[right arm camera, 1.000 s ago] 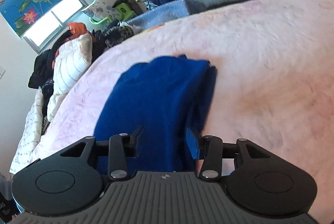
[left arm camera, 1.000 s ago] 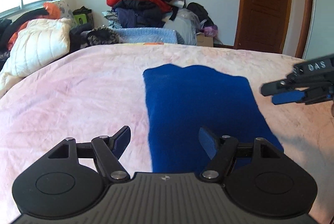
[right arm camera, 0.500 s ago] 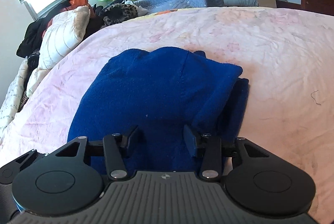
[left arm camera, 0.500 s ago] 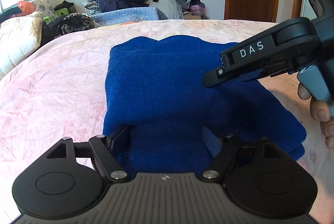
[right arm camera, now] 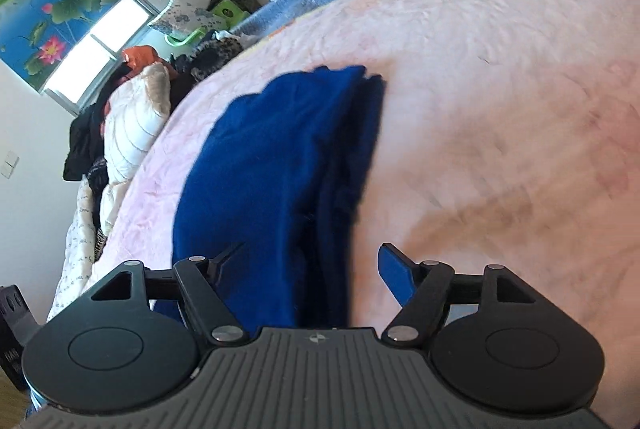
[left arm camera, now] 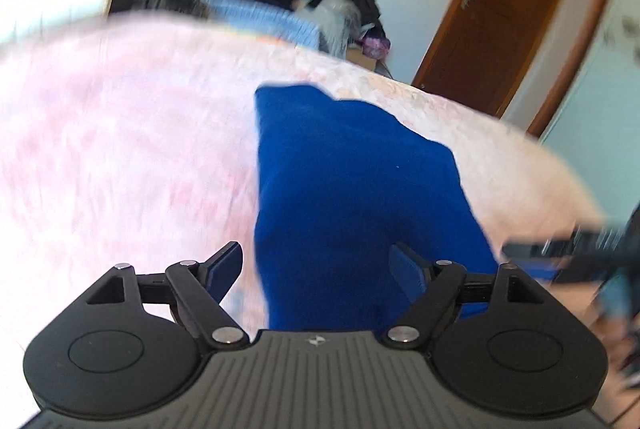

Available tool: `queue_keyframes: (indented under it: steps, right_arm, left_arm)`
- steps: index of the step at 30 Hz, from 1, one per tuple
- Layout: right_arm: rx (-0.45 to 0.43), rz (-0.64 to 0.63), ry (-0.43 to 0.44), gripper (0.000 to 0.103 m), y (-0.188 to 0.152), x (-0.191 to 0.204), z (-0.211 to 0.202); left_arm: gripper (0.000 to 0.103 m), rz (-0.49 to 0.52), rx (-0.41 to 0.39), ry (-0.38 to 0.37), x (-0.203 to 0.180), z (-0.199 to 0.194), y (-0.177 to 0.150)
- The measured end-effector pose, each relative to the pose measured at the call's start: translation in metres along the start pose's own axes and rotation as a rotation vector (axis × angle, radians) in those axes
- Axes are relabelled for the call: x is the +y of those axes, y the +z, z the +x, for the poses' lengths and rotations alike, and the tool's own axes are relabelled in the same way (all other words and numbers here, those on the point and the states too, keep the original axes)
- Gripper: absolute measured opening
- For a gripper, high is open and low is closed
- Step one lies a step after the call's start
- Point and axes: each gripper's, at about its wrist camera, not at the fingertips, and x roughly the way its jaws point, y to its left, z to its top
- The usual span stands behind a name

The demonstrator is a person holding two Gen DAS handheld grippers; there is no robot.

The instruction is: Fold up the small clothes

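Lying flat on the pink bedspread [right arm camera: 500,77], the blue garment [left arm camera: 352,181] is framed by left gripper [left arm camera: 318,263] and right gripper [right arm camera: 310,263], both spread wide, nothing grasped, likely positioned for near-edge pickup.

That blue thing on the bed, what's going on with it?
A person with a handheld gripper in each hand is folding a blue garment on a pink bedspread. It lies folded into a narrow strip. The left gripper and right gripper are both open at its near end, gripping nothing.
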Motion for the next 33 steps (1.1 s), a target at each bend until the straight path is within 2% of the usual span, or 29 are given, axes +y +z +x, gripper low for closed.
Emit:
queue_keyframes:
  steps: [2, 4, 7, 8, 9, 11, 12, 16, 17, 18, 19, 20, 21, 23, 25, 29, 33]
  right_arm:
    - [0.016, 0.013, -0.010, 0.074, -0.007, -0.010, 0.000]
    - [0.012, 0.031, 0.014, 0.076, -0.008, -0.013, 0.000]
    - [0.043, 0.053, 0.051, 0.082, -0.005, -0.011, 0.006]
    - [0.054, 0.053, 0.061, 0.084, -0.005, -0.009, 0.009]
    - [0.063, 0.046, 0.068, 0.087, -0.004, -0.006, 0.012]
    - [0.082, 0.014, 0.076, 0.090, -0.002, 0.003, 0.019]
    - [0.092, 0.001, 0.088, 0.094, 0.000, 0.006, 0.022]
    - [0.121, -0.045, 0.121, 0.099, 0.002, 0.018, 0.033]
    - [0.129, -0.042, 0.131, 0.097, 0.003, 0.019, 0.035]
    - [0.134, -0.035, 0.142, 0.090, 0.004, 0.020, 0.037]
    - [0.141, -0.029, 0.149, 0.080, 0.004, 0.020, 0.038]
    - [0.164, -0.017, 0.155, 0.055, 0.004, 0.020, 0.042]
    - [0.184, -0.006, 0.138, 0.036, 0.004, 0.019, 0.045]
    - [0.179, -0.003, 0.122, 0.031, 0.002, 0.018, 0.047]
    - [0.172, 0.027, 0.128, 0.021, 0.001, 0.013, 0.045]
    - [0.149, 0.000, 0.134, 0.017, -0.002, 0.022, 0.034]
    - [0.145, -0.038, 0.198, 0.017, -0.007, 0.037, 0.008]
  left_arm:
    - [0.081, -0.182, 0.078, -0.068, 0.032, 0.009, 0.005]
    - [0.081, -0.294, 0.132, -0.132, 0.051, 0.019, 0.008]
    - [0.081, -0.350, 0.156, -0.231, 0.056, 0.028, 0.010]
    - [0.081, -0.374, 0.192, -0.300, 0.055, 0.035, 0.011]
    - [0.081, -0.392, 0.221, -0.336, 0.053, 0.041, 0.010]
    - [0.080, -0.385, 0.270, -0.354, 0.046, 0.054, 0.007]
    - [0.081, -0.381, 0.262, -0.365, 0.044, 0.056, 0.007]
    - [0.079, -0.460, 0.282, -0.394, 0.050, 0.065, 0.010]
    - [0.068, -0.470, 0.285, -0.385, 0.051, 0.065, 0.012]
    - [0.059, -0.460, 0.291, -0.365, 0.050, 0.066, 0.013]
    - [0.044, -0.439, 0.303, -0.336, 0.050, 0.066, 0.014]
    - [0.038, -0.430, 0.310, -0.319, 0.049, 0.067, 0.014]
    - [0.031, -0.430, 0.313, -0.309, 0.050, 0.068, 0.013]
    - [0.028, -0.437, 0.317, -0.302, 0.052, 0.068, 0.013]
    - [0.017, -0.420, 0.312, -0.273, 0.053, 0.065, 0.013]
    - [0.011, -0.320, 0.273, -0.254, 0.041, 0.044, 0.024]
    - [0.011, -0.225, 0.270, -0.250, 0.030, 0.014, 0.025]
